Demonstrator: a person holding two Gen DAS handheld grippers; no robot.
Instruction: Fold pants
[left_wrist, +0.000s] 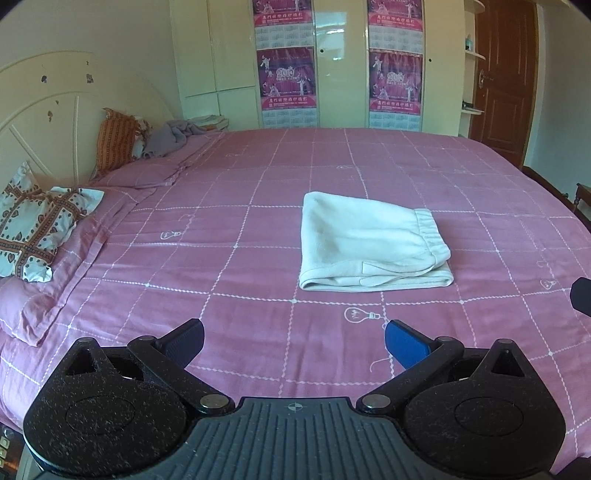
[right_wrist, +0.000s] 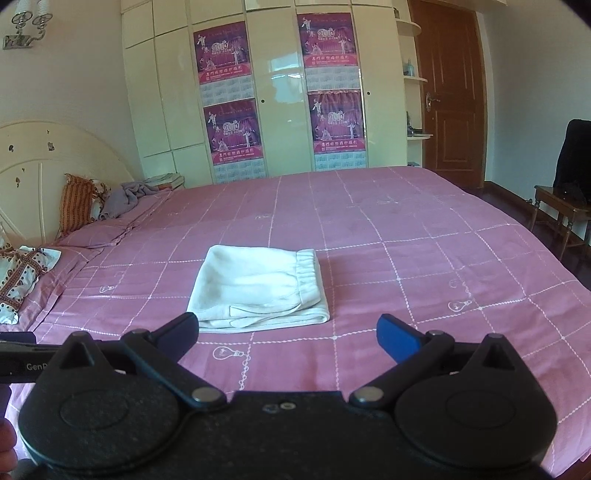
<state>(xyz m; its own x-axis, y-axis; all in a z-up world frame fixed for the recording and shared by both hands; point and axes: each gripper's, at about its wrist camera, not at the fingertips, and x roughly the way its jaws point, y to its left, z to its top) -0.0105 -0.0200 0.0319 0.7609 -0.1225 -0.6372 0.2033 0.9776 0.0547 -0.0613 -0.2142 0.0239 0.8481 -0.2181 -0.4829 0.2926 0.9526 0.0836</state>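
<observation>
Pants (right_wrist: 260, 290): folded, just ahead of right gripper (right_wrist: 288, 332) (nearer one).
Left gripper (left_wrist: 293, 341): farther back.
Both: wide open, empty.

Pink checked bedspread (left_wrist: 258, 221), patterned pillow (left_wrist: 33, 236), cream wardrobe (right_wrist: 273, 122), wooden door (right_wrist: 448, 92)

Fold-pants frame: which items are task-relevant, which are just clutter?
Job: white pants, folded on the bedspread; left gripper and right gripper, both open, empty.

Clutter: patterned pillow, orange cushion, grey cloth, posters, chair.
</observation>
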